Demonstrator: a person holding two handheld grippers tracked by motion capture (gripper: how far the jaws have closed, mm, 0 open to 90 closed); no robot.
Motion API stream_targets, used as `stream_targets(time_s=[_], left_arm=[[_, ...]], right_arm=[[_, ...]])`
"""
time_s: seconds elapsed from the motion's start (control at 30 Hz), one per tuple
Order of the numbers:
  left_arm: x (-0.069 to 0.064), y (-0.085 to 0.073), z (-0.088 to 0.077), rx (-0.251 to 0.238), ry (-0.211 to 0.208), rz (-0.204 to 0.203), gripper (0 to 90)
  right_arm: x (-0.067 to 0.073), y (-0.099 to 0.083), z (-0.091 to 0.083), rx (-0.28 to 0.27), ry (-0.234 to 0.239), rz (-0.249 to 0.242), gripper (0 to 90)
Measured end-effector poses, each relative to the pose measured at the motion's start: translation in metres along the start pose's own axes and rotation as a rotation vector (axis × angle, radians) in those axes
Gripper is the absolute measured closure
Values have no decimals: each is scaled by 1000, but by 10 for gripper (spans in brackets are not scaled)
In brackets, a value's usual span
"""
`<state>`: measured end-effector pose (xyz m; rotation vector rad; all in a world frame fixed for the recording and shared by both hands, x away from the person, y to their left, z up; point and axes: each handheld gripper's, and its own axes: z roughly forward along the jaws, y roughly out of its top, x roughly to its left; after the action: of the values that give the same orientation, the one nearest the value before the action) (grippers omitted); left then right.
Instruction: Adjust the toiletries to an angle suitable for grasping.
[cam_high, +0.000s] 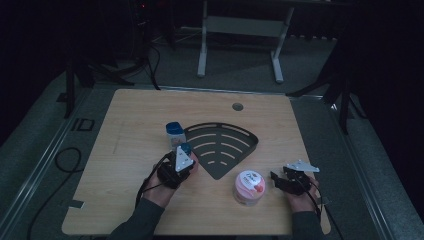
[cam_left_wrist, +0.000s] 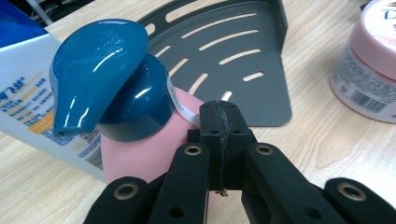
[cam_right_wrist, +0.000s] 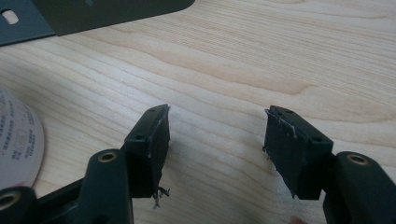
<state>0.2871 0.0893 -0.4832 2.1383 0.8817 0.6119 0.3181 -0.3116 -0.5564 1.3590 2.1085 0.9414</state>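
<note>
1. Left gripper (cam_left_wrist: 219, 122) jaws pressed together, empty, touching pink pump bottle (cam_left_wrist: 140, 154) just beside rack (cam_high: 220, 145).
2. Right gripper (cam_right_wrist: 217, 140) jaws wide, empty; jar (cam_high: 248, 187) just to its left.

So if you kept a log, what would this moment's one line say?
left gripper: shut, against pink bottle with blue pump cap | right gripper: open, empty, over wooden table | pink-lidded round jar: beside dark slotted corner tray

The high view is dim and grainy, its corners falling to black. Both gripper views are bright and evenly lit; glare streaks the blue cap (cam_left_wrist: 100, 70), while the near fingers (cam_right_wrist: 148, 140) look slightly soft.
</note>
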Motion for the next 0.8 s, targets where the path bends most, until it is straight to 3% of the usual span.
stream_targets(time_s=[0.43, 0.8], left_arm=[[11, 0, 4, 3, 29, -19, 893], [16, -1, 5, 6, 28, -25, 893]], right_arm=[[0, 0, 0, 0, 0, -1, 398], [0, 0, 0, -1, 1, 1, 398]])
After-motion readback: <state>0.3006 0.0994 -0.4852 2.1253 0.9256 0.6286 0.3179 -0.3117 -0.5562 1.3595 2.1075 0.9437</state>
